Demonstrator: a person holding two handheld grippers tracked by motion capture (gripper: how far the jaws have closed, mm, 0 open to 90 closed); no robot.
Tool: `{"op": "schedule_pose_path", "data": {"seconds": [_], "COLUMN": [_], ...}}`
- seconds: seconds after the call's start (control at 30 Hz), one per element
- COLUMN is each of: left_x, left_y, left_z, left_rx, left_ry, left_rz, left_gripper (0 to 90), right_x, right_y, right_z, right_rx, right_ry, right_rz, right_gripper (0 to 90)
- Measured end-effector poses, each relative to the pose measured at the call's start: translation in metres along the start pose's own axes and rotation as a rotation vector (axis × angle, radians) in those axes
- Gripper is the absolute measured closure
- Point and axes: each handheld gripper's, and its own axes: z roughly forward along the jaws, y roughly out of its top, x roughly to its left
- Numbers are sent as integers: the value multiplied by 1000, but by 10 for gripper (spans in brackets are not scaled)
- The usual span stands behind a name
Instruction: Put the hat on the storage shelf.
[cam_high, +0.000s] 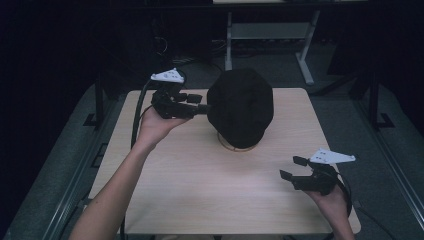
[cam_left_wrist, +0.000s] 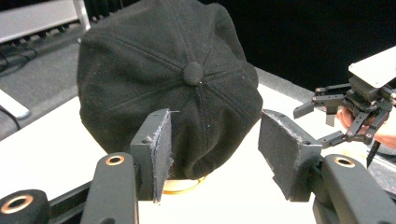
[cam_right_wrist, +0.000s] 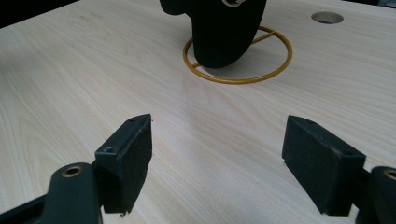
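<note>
I have a black cap (cam_high: 241, 107) sitting on a gold wire stand (cam_right_wrist: 238, 60), a little toward the far edge of the desk (cam_high: 200, 190), roughly midway between its left and right edges. The stand's ring base rests flat on the wood, and the cap hangs over its upper part so the crown faces my left side.

My left tool (cam_high: 196, 104) is up at cap height, pointing across at the cap's left flank. In the left gripper view its jaws stand moderately wide, one pad (cam_left_wrist: 161, 149) in front of the cap's lower edge and the other off to the side, with the crown button (cam_left_wrist: 193, 73) above and between them. I can't tell whether the near pad touches the fabric; nothing is pinched yet, so I count it as open and empty.

My right tool (cam_high: 294, 169) waits near the desk's near right corner, well apart from the cap. Its jaws are spread wide over bare wood and hold nothing.

As I judge it, the job is at its start: the approach is made, the cap is still fully on the stand, and no grip has been taken. Left to do: close on the edge of the cap, lift it clear of the stand, and bring it wherever it is meant to go.
</note>
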Motion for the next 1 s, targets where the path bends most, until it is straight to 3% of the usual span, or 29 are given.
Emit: {"op": "schedule_pose_path", "data": {"seconds": [0.47,1.0], "left_x": [-2,3], "left_y": [-15,-46], "left_z": [-17,-30], "left_rx": [-8,0], "left_ry": [7,27], "left_rz": [-11,-52], "left_gripper": [429,417], "right_x": [0,0], "right_y": [0,-1], "right_z": [4,4], "right_rx": [23,26], "right_ry": [18,17], "right_rz": [-10,-7], "right_gripper": [241,242]}}
